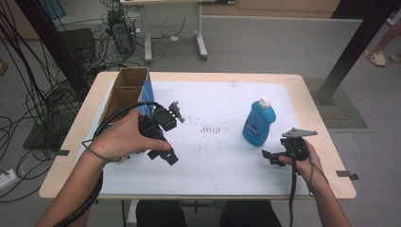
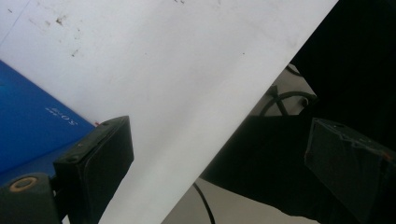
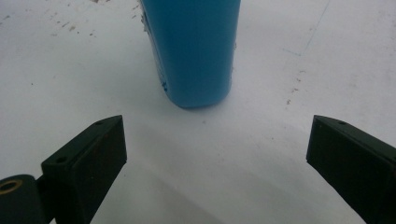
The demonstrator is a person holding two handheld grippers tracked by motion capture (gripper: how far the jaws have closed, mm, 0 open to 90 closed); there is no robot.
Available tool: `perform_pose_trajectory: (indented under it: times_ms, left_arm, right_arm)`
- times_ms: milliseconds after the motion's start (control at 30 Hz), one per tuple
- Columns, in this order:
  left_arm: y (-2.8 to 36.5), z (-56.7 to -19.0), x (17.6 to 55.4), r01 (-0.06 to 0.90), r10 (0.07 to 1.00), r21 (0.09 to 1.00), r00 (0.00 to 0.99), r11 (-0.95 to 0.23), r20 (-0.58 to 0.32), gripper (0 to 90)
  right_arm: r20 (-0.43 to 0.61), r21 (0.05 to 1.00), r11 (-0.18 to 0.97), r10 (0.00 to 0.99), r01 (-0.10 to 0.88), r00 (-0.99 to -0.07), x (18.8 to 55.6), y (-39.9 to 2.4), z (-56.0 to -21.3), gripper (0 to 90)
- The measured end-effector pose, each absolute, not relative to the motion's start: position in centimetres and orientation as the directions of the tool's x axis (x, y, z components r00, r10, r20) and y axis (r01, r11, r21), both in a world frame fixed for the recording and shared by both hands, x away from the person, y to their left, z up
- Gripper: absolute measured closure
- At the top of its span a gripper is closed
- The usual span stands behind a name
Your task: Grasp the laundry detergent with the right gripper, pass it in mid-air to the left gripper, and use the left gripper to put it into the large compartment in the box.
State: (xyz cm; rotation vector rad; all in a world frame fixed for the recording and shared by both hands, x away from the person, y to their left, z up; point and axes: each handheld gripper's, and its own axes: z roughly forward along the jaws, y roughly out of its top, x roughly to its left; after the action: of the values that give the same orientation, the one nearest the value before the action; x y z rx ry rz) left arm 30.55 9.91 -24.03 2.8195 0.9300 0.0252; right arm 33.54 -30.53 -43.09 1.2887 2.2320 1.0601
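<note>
Lighting: even, diffuse, moderately bright in the high view; white surface (image 1: pixel 222 156) shows mild glare and soft, faint shadows. Blue bottle (image 1: pixel 258 124) casts a soft, pale shadow at its base in the right gripper view. Left gripper view: dark, underexposed right half. Both gripper views soft; near tool jaws blurred. High view slightly grainy, low in detail.

At the lower left of the high view, the left tool (image 1: pixel 163 137) is a black, blocky unit with a thick black cable looping over the hand and down along a bare forearm. The right tool (image 1: pixel 279 156), lower right, is black too, topped by a grey three-cornered plate, with a thin cable hanging down. Up close, each jaw is a matte black wedge with small screw holes; a brass-ringed fastener sits at the lower left corner.
</note>
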Motion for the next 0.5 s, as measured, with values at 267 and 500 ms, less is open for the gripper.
perform_pose_trajectory:
  times_ms: [267, 500]
  left_arm:
    - [9.95, -24.05, 30.63, 0.591, 0.595, 0.167, 0.803, -0.789, -0.032, 8.2]
    - [10.07, -24.12, 30.57, 0.598, 0.602, 0.168, 0.798, -0.784, -0.03, 8.2]
  right_arm:
    - [0.051, 0.79, 0.289, 0.847, 0.54, -0.528, 33.47, -30.48, -43.33, 4.7]
    - [0.053, 0.826, 0.269, 0.839, 0.496, -0.542, 33.38, -30.53, -43.55, 4.7]
